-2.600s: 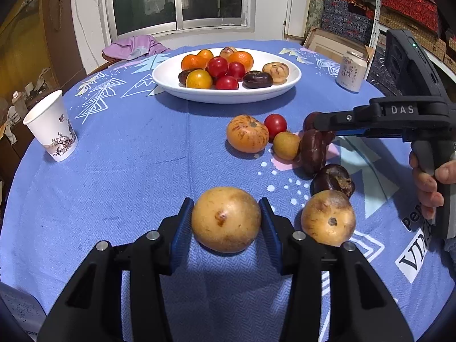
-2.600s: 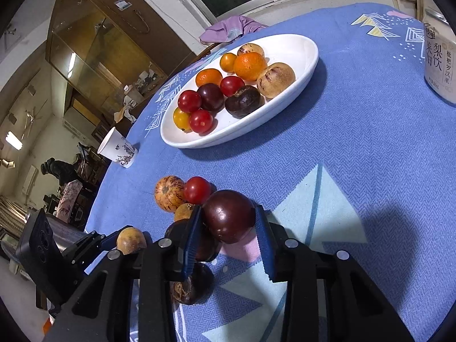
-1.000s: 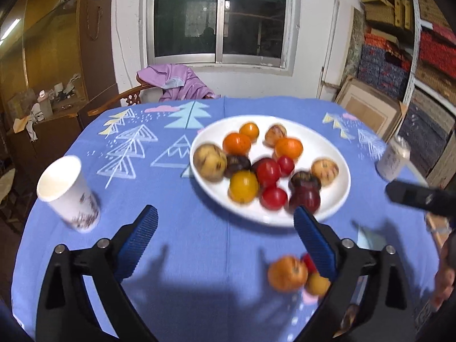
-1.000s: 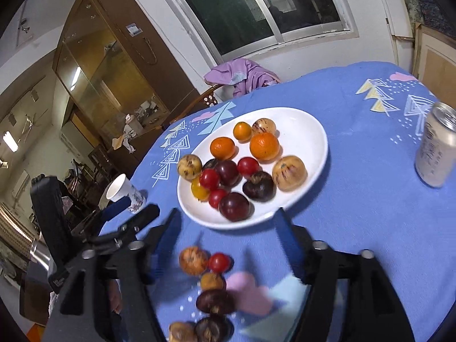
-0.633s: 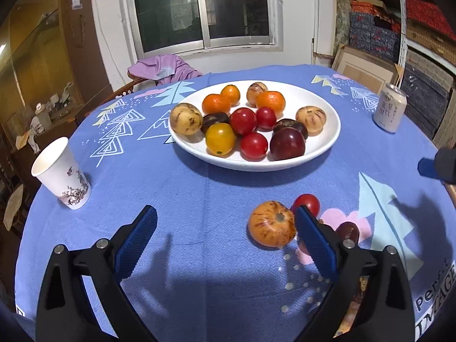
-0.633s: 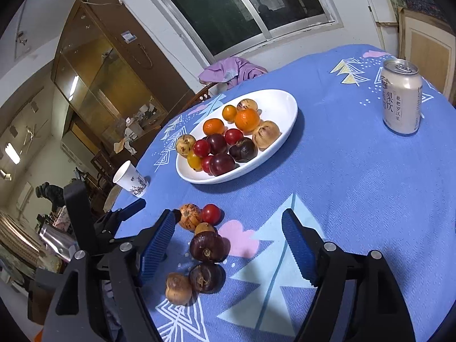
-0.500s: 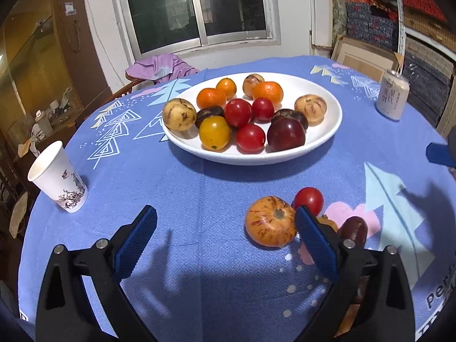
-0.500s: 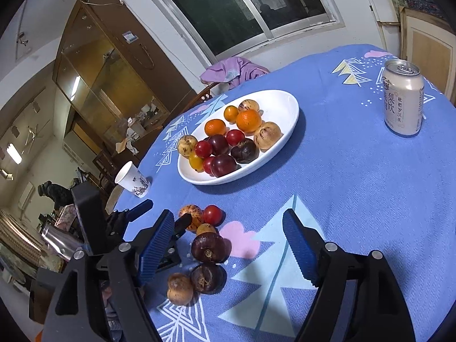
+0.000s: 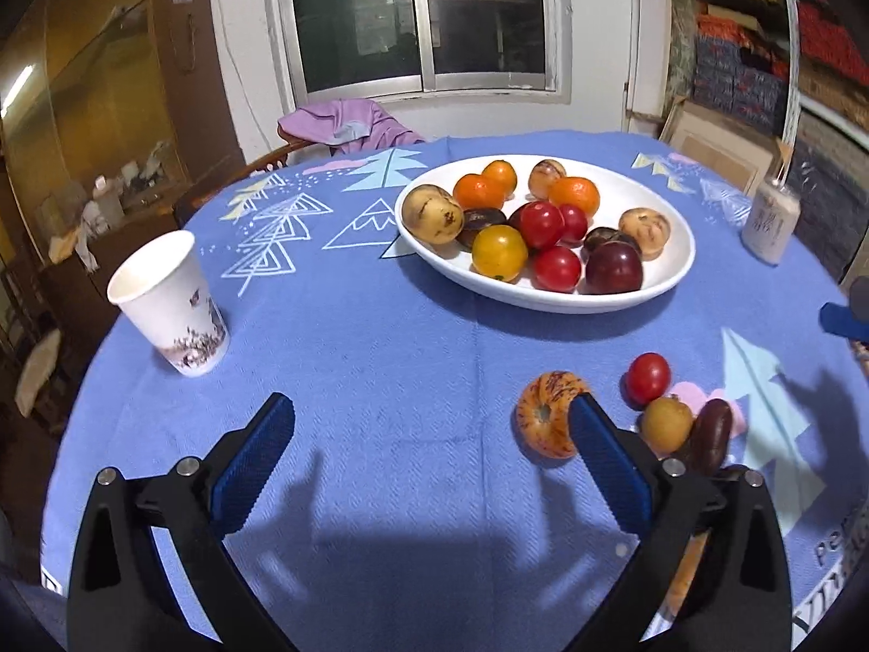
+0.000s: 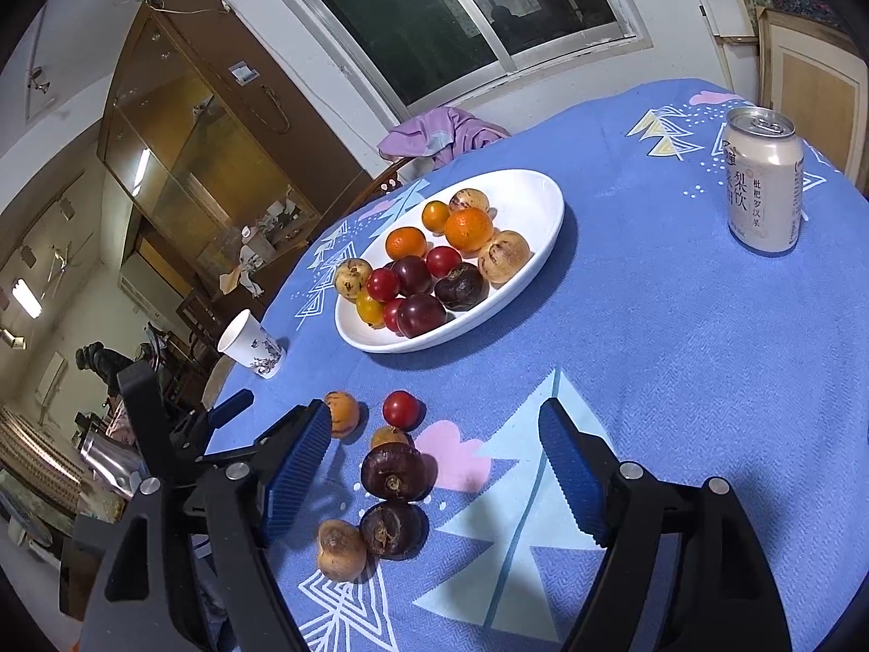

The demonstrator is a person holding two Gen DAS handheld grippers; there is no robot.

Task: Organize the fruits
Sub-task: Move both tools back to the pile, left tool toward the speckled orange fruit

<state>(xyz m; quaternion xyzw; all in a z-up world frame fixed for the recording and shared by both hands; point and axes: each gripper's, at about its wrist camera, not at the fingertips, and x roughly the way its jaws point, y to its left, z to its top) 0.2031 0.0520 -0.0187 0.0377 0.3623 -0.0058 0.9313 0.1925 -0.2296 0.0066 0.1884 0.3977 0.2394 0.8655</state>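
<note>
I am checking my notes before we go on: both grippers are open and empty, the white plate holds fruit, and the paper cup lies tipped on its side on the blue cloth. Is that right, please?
Not quite. The paper cup stands upright on the blue cloth, as the left wrist view shows. The rest holds: the left gripper and right gripper are open and empty, and the white plate holds fruit.

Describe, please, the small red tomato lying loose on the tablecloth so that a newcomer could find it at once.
Start at the white oval plate of fruit on the blue tablecloth, then look at the loose cluster nearer the camera. The red tomato lies at that cluster's plate-side end, and it alone there is smooth, glossy and bright red.
</note>
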